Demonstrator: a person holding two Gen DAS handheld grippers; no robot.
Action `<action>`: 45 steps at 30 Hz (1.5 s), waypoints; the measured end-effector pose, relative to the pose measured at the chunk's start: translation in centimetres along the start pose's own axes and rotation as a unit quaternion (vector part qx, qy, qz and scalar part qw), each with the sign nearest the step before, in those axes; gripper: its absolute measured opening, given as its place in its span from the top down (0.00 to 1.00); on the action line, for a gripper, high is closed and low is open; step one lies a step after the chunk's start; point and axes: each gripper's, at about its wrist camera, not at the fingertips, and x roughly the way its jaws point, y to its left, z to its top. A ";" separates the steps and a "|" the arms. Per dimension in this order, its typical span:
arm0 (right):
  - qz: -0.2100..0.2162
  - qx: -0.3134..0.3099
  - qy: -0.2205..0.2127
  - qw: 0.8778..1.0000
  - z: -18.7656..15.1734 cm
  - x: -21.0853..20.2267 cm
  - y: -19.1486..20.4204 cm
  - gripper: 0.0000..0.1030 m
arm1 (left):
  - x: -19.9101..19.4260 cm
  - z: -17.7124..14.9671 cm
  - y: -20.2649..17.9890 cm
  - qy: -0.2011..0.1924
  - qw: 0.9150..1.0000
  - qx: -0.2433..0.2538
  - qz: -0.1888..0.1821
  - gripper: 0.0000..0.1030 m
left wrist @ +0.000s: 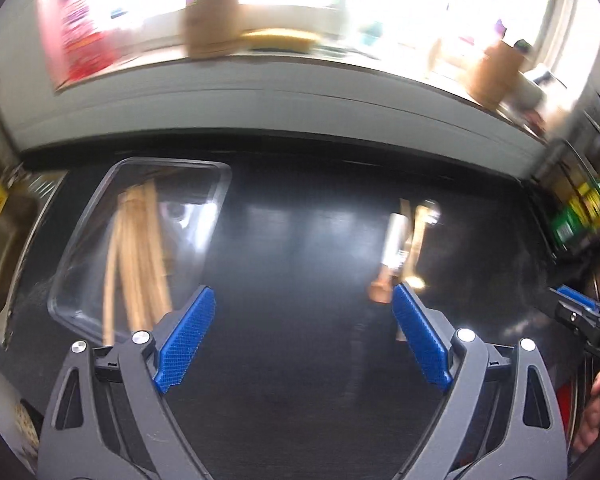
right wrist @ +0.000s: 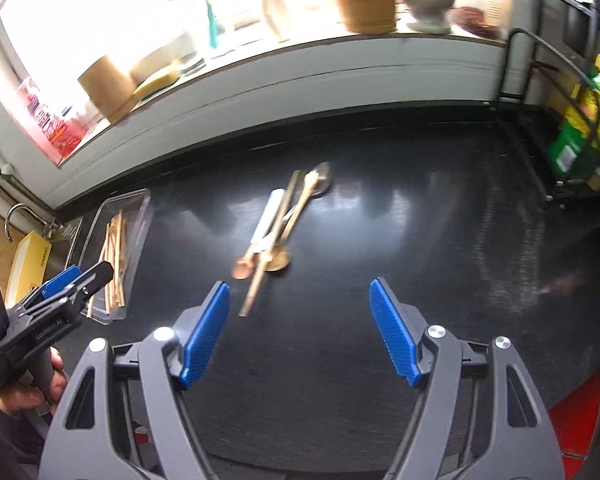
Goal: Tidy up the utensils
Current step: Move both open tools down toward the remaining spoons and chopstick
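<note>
Both sets of fingers gape, empty: left gripper (left wrist: 304,344) near the tray (left wrist: 80,240), right gripper (right wrist: 300,332) before the utensils (right wrist: 278,226).

Black counter (right wrist: 380,220), sink (left wrist: 4,248) at left — cluttered windowsill (right wrist: 300,52) behind.

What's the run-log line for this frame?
left tongs: open, empty | right tongs: open, empty | clear tray: holds chopsticks | loose utensils: piled on counter
</note>
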 end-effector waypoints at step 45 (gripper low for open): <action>-0.004 -0.079 0.091 0.993 5.5 15.5 -1.0 0.32 | 18.1 3.7 -7.2 0.092 0.973 0.206 -0.052 0.15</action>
